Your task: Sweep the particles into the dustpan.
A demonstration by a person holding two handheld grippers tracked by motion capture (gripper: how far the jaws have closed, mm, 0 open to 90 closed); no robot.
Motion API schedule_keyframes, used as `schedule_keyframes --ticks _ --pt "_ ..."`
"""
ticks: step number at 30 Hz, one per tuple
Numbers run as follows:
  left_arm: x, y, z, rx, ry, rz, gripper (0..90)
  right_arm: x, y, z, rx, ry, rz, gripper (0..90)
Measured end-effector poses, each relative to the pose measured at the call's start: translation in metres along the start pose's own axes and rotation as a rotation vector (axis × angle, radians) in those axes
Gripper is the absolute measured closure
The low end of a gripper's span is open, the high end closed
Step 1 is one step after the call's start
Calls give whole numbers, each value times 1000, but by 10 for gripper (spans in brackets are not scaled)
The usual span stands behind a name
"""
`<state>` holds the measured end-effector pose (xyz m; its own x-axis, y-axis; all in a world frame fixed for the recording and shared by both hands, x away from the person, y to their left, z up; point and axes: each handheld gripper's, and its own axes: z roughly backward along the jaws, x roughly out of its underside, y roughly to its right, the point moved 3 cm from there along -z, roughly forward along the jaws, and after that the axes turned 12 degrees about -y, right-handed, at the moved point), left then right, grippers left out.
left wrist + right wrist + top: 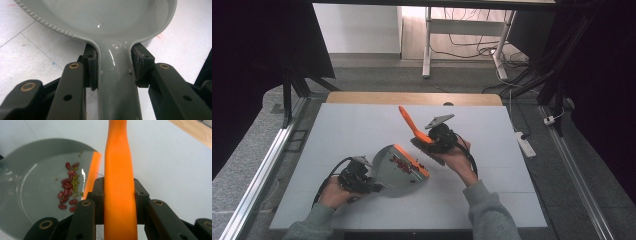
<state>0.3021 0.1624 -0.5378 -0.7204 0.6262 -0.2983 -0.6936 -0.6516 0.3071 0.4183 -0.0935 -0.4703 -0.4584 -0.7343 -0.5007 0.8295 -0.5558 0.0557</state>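
With the left gripper (374, 188) clamped on the grey dustpan (399, 170) handle on the table and the right gripper (428, 143) clamped on the orange brush (412, 125), keep the pan level so the beans (68, 187) stay in.

A white table (362, 130) with a wooden strip (412, 98) along its far edge stands on grey carpet (242, 165). Beyond it, a white desk frame (428, 45) has loose cables (472, 47) beneath. A white power strip (526, 144) lies at the table's right.

no readable text, labels, numbers
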Motion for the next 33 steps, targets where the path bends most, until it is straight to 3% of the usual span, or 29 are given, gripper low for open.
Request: schedule_keyframes --ticks 14,26,31,33 --pt "1 0 -1 -5 1 -3 612 14 17 -17 19 -60 -49 703" --pt "1 1 -1 -5 1 -3 612 13 7 -29 11 -111 -39 704" --pt "1 1 -1 -5 1 -4 612 15 -1 -32 -12 -120 -41 704" --pt "1 1 -1 -6 1 -3 613 14 -6 -32 -2 -133 -26 704"
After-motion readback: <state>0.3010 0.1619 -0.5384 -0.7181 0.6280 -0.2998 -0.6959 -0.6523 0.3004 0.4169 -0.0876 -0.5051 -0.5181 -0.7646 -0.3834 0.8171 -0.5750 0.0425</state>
